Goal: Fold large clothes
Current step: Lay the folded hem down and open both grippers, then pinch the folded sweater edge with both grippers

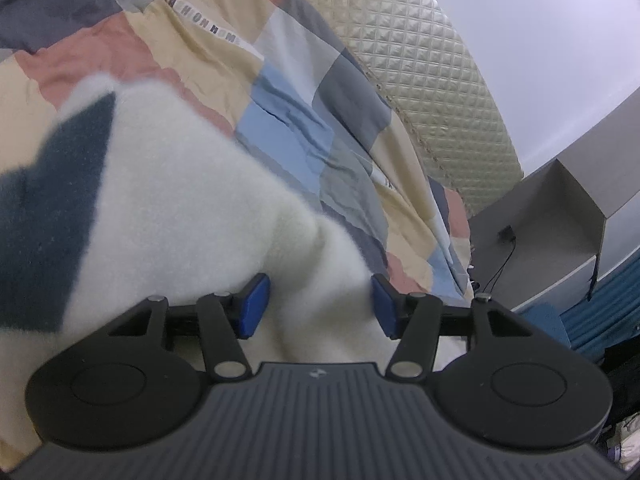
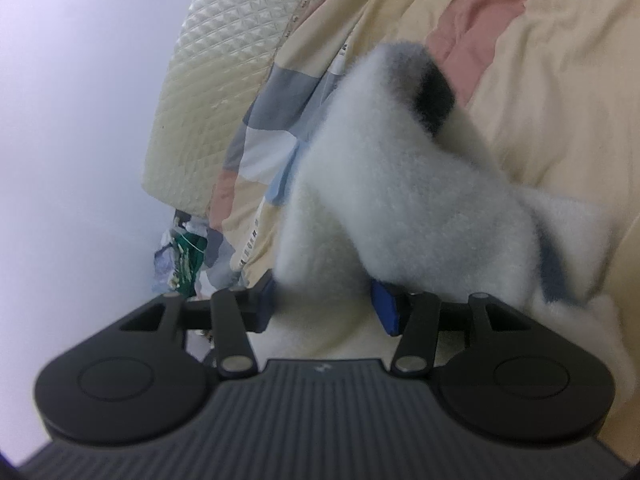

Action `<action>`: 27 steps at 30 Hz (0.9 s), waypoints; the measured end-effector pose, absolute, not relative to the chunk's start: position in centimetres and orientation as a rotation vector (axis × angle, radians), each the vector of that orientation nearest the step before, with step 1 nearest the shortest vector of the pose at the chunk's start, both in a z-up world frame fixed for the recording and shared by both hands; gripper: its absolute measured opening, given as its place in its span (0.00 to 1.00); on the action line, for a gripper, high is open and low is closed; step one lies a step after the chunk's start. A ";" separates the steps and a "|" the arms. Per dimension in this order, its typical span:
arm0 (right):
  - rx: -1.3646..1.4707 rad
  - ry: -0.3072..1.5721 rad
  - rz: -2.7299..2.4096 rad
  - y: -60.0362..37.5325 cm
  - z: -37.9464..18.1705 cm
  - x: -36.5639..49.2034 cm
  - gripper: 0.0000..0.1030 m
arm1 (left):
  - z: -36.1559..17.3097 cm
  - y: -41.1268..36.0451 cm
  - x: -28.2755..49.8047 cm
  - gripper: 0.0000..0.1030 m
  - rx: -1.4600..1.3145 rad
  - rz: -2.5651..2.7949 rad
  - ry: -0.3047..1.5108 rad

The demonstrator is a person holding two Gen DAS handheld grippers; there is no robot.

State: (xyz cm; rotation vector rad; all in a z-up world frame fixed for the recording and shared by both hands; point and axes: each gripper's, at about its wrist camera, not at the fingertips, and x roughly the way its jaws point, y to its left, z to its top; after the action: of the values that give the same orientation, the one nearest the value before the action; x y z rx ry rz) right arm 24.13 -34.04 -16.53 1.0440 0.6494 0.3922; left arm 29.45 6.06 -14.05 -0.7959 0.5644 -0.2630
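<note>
Between the blue pads of your left gripper sits a thick bunch of the fluffy white fleece garment with dark teal patches; the jaws stand about half open, and the pile fills the gap from pad to pad, so you appear to be holding it, though the blur keeps me from seeing how firmly the pads bite. Your right gripper shows the same picture: jaws roughly half apart, white fleece garment packed between them, its left pad mostly hidden behind the pile.

Beyond the left gripper the garment runs up and to the left, away from the fingers, and ends in a teal patch near the frame's edge. Beyond the right gripper a long tube-like part, perhaps a sleeve, stretches up and to the right, with a black band near its far tip.

Under and behind the garment lies the patchwork bedspread of cream, pink, blue and grey squares. Past the bedspread stands a cream quilted headboard. To the right of the headboard, in the left view, a grey cabinet meets the wall.
</note>
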 end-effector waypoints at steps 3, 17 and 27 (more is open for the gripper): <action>1.033 0.648 0.390 -33.9 -16.0 23.8 0.51 | -13.8 6.2 29.2 0.60 -0.803 -0.280 0.558; 0.629 0.597 0.362 -32.1 -10.1 17.9 0.77 | -9.2 4.0 23.7 0.67 -0.500 -0.242 0.540; 0.268 0.619 0.274 -28.5 -12.2 21.4 0.65 | -12.4 3.2 26.7 0.67 -0.331 -0.092 0.619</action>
State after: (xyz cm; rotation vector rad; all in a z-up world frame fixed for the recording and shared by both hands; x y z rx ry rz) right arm 21.44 -28.52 -12.21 0.2681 0.6195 0.2737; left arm 26.68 3.22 -12.38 -0.3305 0.6185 -0.0922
